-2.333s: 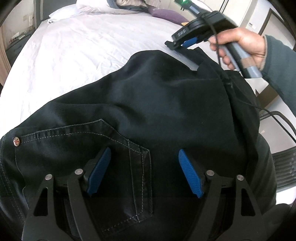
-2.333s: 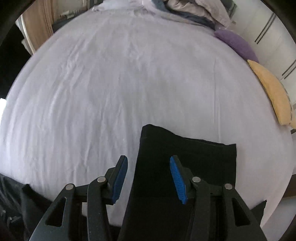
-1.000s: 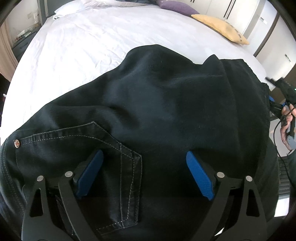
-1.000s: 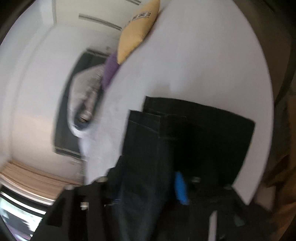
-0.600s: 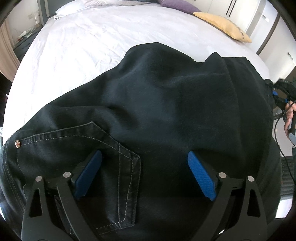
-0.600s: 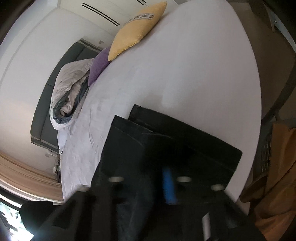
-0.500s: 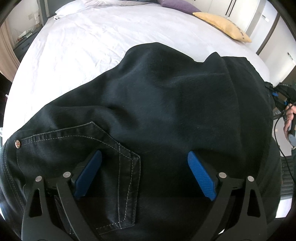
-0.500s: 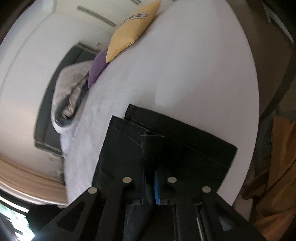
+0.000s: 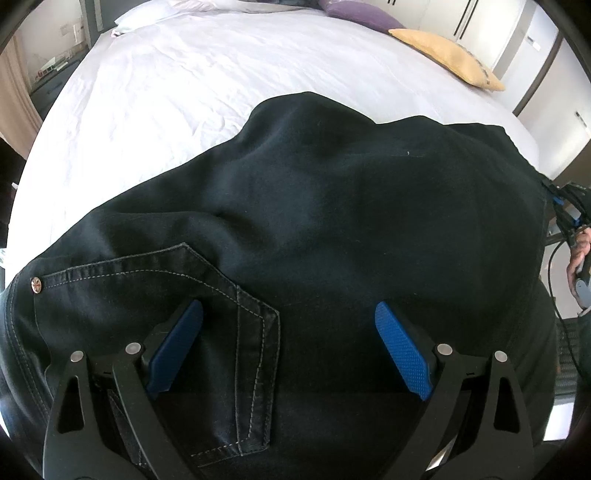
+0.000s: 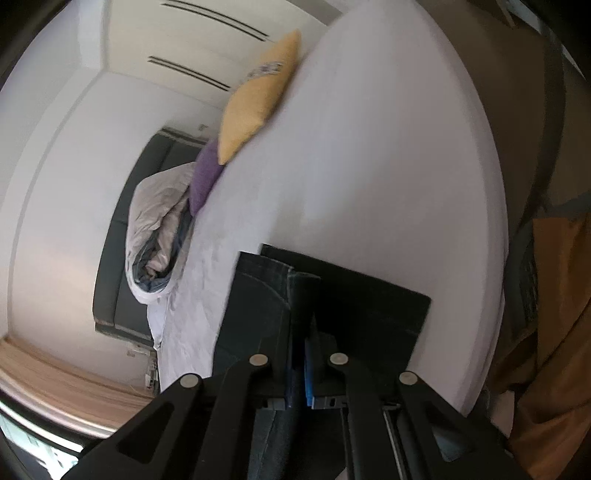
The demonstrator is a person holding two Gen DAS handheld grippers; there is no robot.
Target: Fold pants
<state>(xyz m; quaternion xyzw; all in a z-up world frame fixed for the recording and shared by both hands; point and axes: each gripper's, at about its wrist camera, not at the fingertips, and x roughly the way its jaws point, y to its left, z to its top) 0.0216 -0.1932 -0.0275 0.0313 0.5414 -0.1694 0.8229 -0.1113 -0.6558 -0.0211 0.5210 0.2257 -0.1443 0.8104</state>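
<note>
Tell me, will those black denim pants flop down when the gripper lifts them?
Probably yes. The black denim pants already sag in soft bumps on the white bed sheet. Thick stitched seams suggest they're heavyish, and the right gripper pinching a leg-end fold probably won't slip.

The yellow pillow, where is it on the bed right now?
The yellow pillow lies at the far right edge of the white bed in the left wrist view, beside the purple pillow and beyond the black pants.
</note>
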